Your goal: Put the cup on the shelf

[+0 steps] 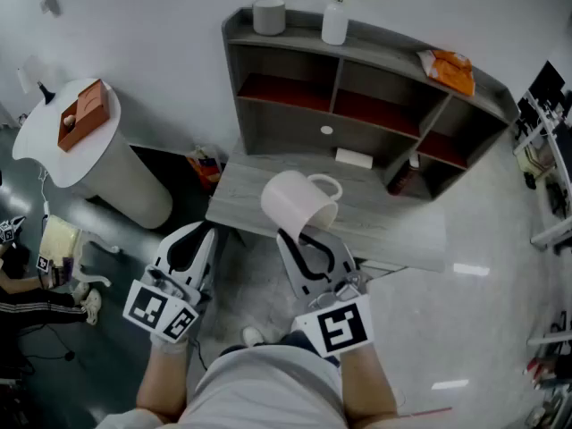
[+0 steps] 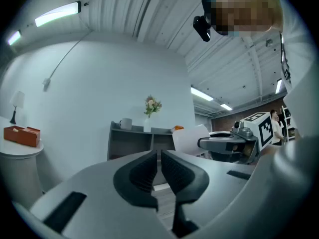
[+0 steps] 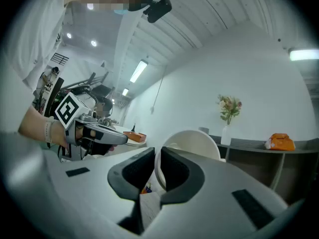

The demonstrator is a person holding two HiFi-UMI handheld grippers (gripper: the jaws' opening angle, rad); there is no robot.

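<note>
The right gripper (image 3: 157, 159) is pinching the white cup (image 1: 298, 202) by its wall at the rim, one jaw inside and one outside, and is holding it tilted in the air over the desk (image 1: 398, 222), in front of the shelf (image 1: 384, 39). The left gripper (image 2: 159, 166) is hanging alongside, its jaws nearly together with nothing between them. The cup is looking rigid, glossy and likely ceramic: light enough, but slippery and breakable, so a firm, deep grip on the rim is seeming wise.
</note>
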